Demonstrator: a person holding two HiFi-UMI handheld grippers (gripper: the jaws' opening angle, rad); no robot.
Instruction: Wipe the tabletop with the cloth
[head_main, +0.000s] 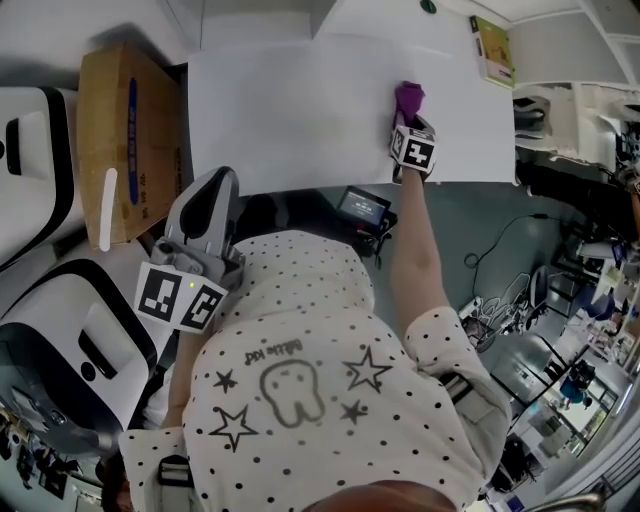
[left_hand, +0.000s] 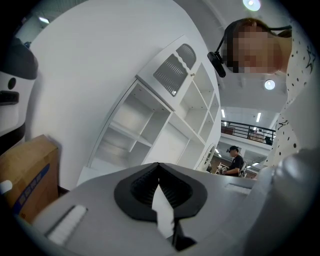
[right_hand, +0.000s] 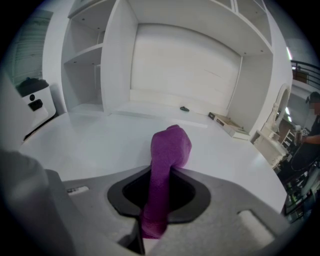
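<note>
Right gripper view: your right gripper (right_hand: 162, 172) pinches the purple cloth (right_hand: 170, 147), wad protruding at twelve o'clock to rub the tabletop (right_hand: 90, 140); left gripper (left_hand: 159, 166) closed, empty.

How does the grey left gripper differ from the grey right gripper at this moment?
The right gripper is shut on a purple cloth; the left gripper is shut on nothing. The right gripper reaches over the white tabletop; the left gripper is close beside the person. Both are grey.
</note>
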